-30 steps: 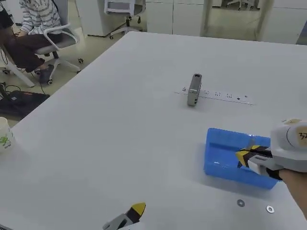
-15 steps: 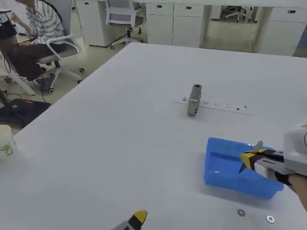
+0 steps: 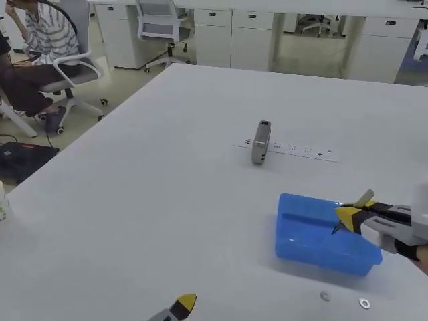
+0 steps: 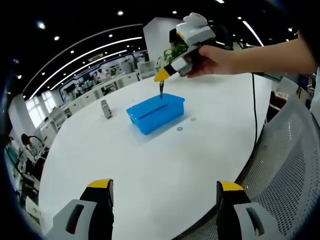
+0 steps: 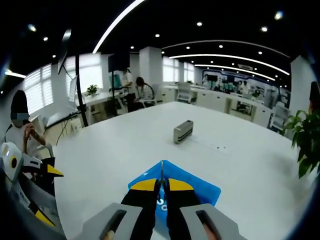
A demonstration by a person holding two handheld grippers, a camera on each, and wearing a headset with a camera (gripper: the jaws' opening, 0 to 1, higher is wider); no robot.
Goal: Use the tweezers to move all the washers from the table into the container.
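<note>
Washers (image 3: 325, 295), two small rings, flat on the white table (image 3: 154, 187). Lie just beside the near wall of the blue container (image 3: 314, 235), outside it. Sit close to each other but do not touch. Right gripper (image 3: 348, 217), held in a hand (image 4: 220, 57), up above the right end of the container. Squeezes thin metal tweezers (image 4: 161, 90) between jaws that are almost fully closed. Tweezers point down into the container, with the tips low over the inside in the left gripper view. Too small to tell if the tips hold a washer. Too hard to see if any washer is inside the container. In the right gripper view, yellow-tipped jaws press on the tweezers, with the blue container right under them. Left gripper (image 4: 163, 192) low by the near edge of the table, well apart from the container. Holds nothing, with jaws spread wide. Farther back on the table, a small grey box (image 3: 260, 142) touches one end of a flat white power strip (image 3: 301, 150). Past the table, a person (image 3: 40, 33) sits in an office chair (image 3: 73, 67), with white desks (image 3: 221, 33) along the back. Green plant (image 5: 305, 140) off to one side in the right gripper view.
</note>
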